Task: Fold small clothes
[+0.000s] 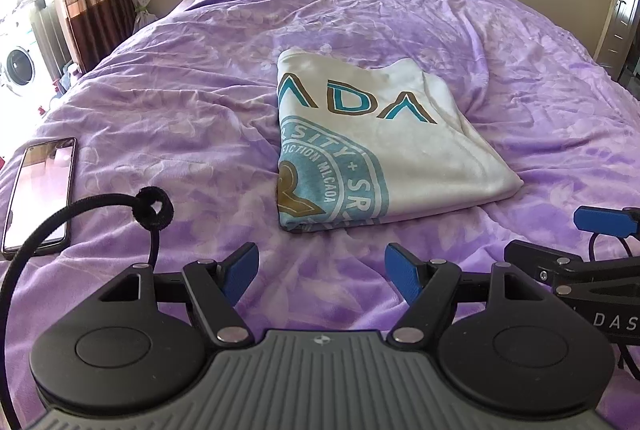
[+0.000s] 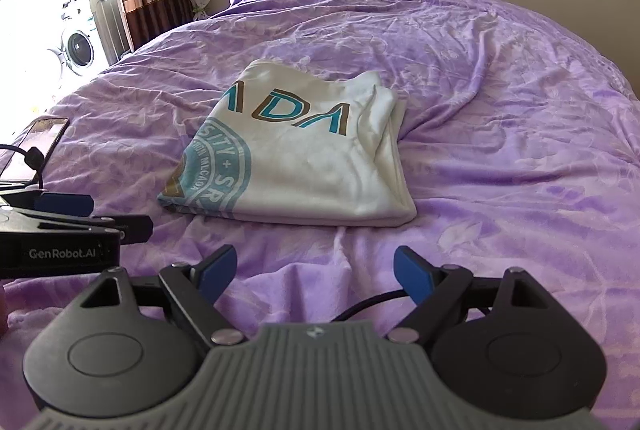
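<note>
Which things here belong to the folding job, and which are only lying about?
For the job:
white shirt, folded on the bed
left gripper, open
right gripper, open

Lying about:
phone
washing machine

A white shirt (image 1: 372,145) (image 2: 304,165) lies folded into a flat, roughly rectangular packet near the middle of the bed (image 1: 180,101) (image 2: 500,149). Teal-and-brown letters "ADA" and part of a round teal seal face up; layered edges show along its right side.
</note>
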{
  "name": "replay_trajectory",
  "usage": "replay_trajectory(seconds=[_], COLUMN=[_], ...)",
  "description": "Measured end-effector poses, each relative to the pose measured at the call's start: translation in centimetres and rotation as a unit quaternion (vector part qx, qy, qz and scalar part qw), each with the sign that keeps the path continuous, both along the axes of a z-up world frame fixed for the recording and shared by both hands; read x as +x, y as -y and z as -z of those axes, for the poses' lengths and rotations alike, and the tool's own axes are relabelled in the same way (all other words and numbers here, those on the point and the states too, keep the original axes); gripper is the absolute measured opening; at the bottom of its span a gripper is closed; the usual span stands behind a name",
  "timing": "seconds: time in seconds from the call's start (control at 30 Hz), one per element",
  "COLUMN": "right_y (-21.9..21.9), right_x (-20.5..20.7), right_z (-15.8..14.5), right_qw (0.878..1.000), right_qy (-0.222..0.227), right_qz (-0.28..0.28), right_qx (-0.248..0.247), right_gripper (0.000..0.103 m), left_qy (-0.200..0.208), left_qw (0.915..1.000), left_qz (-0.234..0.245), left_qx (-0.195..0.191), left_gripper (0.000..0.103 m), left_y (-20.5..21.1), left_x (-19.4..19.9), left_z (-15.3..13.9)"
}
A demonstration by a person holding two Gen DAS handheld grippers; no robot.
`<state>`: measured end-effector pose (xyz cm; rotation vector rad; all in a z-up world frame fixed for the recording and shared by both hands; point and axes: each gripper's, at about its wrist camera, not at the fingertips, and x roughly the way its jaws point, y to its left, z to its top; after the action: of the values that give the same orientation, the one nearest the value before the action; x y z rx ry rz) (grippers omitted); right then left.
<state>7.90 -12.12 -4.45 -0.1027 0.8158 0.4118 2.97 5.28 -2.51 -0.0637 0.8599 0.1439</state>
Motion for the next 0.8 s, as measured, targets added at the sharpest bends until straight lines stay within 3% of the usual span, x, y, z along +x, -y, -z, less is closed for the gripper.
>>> replay_trajectory(seconds=[0.8], right_y=[-0.05], right_x=[0.07], right_z=[0.05], right_qw=[1.0], right_qy=[-0.003], right_qz=[-0.003], right_qx=[-0.002], right_gripper=[0.082], left_qy=[-0.007], left_qw=[1.0], left_qz=[0.001], left_qx=[-0.004], left_gripper=[0.084], left_y=[-0.16], left_x=[0.16], left_z=[0.29])
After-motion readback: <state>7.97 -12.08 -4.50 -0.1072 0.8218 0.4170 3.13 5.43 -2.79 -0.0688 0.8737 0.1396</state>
